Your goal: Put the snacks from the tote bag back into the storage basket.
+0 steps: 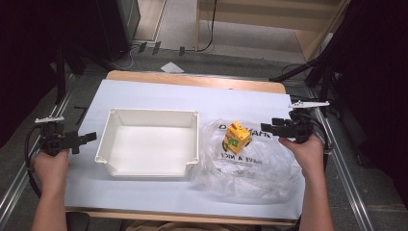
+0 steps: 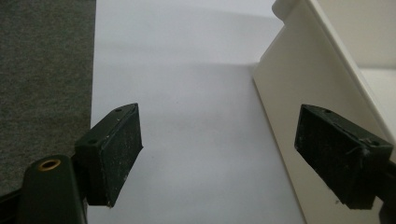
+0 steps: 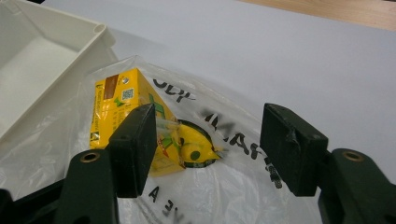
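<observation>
Hands rest level on the surface: right claw [image 1: 268,128], released, at three o'clock of the carton [image 1: 237,136], left claw [image 1: 91,137], released, at nine o'clock of the tray [image 1: 195,139].

Left edge of bench: the left tool [image 1: 89,138] hovers over bare white sheet [image 1: 159,94], jaws wide apart with nothing between them; the strip beside the bin is free.
White bin [image 1: 111,126]: its upright wall stands just beside the left tool's inner jaw and blocks passage that way; the inside lies open from above.
Middle right: a crumpled clear plastic bag [image 1: 260,171] spreads across the bench against the bin's right wall.
Yellow carton [image 1: 237,136]: sits on the bag, straight ahead of the right tool [image 1: 266,128], whose jaws stand apart above the bag.
Far strip: bare sheet behind bin and bag.
</observation>
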`<state>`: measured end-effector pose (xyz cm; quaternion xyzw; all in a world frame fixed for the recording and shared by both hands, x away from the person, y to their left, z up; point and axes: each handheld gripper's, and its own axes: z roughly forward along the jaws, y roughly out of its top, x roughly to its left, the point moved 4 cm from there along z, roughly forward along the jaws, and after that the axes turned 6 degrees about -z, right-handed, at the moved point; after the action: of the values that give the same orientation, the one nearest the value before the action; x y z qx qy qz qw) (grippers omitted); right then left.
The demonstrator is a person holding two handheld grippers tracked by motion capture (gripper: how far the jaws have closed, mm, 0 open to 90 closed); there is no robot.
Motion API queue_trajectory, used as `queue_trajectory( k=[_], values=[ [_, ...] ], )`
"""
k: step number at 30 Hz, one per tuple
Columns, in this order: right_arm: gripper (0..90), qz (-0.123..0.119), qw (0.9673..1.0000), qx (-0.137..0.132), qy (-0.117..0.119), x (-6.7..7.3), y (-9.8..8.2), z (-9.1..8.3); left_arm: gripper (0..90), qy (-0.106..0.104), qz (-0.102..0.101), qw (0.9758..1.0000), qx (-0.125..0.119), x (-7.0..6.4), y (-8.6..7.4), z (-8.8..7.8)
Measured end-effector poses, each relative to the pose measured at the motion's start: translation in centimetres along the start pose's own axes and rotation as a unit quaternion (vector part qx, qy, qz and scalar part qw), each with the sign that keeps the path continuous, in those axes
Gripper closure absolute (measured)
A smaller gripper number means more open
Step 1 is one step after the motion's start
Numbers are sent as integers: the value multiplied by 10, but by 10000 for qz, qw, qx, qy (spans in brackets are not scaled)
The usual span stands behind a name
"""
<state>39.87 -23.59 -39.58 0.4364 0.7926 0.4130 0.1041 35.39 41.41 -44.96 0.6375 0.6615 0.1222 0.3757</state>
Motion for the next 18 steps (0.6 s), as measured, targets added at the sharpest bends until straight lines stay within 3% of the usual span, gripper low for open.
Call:
queue_trajectory(
  k=[15,18],
  values=[
    [375,-71,9996,247,63,4,-2,2,159,-107,-63,9999,-28,0,1,-1],
    [375,-74,9995,306,62,5,-3,3,163,-215,-22,9998,-37,0,2,-1]
  ],
)
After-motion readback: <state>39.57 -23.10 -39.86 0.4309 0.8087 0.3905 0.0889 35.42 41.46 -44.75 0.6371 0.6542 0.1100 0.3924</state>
